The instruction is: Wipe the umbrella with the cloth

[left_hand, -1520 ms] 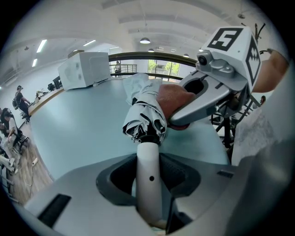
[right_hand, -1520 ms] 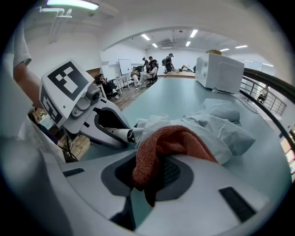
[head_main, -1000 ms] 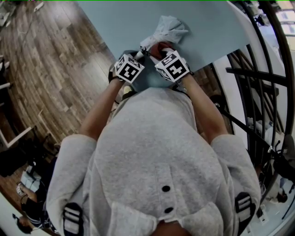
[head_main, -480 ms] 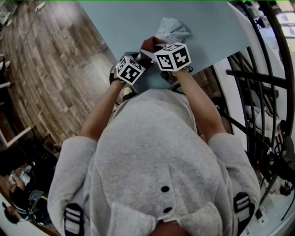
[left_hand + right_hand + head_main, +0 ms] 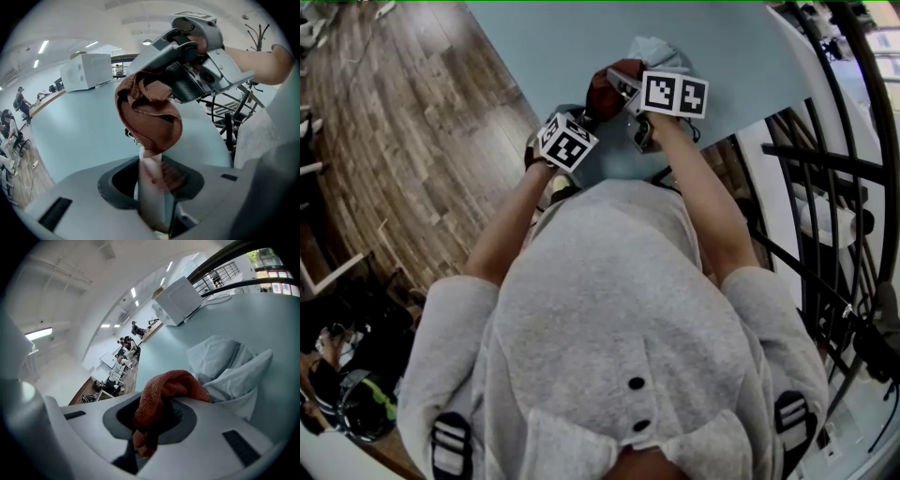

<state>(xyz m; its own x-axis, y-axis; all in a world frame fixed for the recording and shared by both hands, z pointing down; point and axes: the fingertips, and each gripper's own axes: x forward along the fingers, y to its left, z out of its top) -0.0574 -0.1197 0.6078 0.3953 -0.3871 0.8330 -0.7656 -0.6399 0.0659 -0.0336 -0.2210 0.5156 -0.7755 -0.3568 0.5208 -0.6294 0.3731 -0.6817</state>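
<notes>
cloth [image 5: 602, 90] wipe on the umbrella [image 5: 659, 52] is the step in hand, as i read it. the cloth is bunched over the pale stem [image 5: 151, 187] just above the left gripper [image 5: 584, 120]. the folded canopy [image 5: 229, 366] lies on the table [image 5: 534, 47] just beyond.

to do it well:
- hold the left hand fixed as the anchor
- wrap the cloth round the stem and drag it out toward the canopy
- go easy on the squeeze so the cloth neither balls up nor slips free
- don't lever the stem out of the left grip

jaws:
- left: fairly wide apart but pinching the stem between them.
- right gripper [image 5: 149, 425]: clamped on a fold of the cloth, with the rest spilling out over the front.
</notes>
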